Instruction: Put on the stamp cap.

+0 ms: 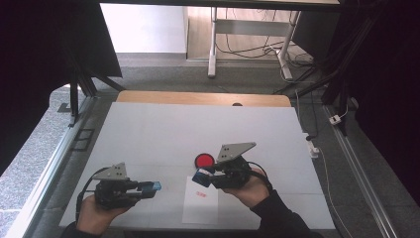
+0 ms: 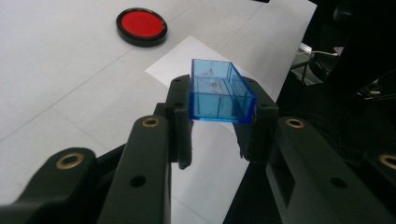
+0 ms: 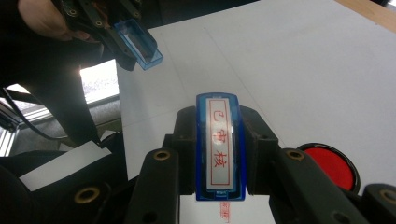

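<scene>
Stamp cap point(image 2: 220, 93), clear blue plastic, rectangular, hollow: clamped between the jaws of the left gripper point(image 1: 143, 189), open side facing up in the left gripper view. Held above the table point(image 1: 148, 129) at its near left, well apart from the stamp body. Seen again in the right gripper view at upper left point(image 3: 139, 44), tilted, with the person's left hand point(image 1: 94, 214) behind it.

Left gripper: black, grey three-cornered plate on top, jaws closed onto the two long walls of the cap; points toward the table's middle in the high view.

Paper sheet point(image 1: 199, 207), white, small, lying flat on the table's near edge between the two hands; a red printed mark point(image 1: 200, 194) sits near its top. In the left gripper view the sheet point(image 2: 187, 58) lies beneath and beyond the cap.

Stamp body point(image 3: 219, 144), blue casing, long and narrow, with a white label bearing red characters inside a red border: gripped across its width by the right gripper point(image 1: 203, 177), jaws pressed on both long sides. Held over the top end of the paper sheet.

Right gripper: black, grey plate on top, held in the right hand point(image 1: 250, 191), dark sleeve behind.

Ink pad point(image 1: 204, 160), round, red with a black rim, lid off, resting on the table just beyond the right gripper; also at the lower right of the right gripper view point(image 3: 334, 165) and upper left of the left gripper view point(image 2: 141, 25).
</scene>
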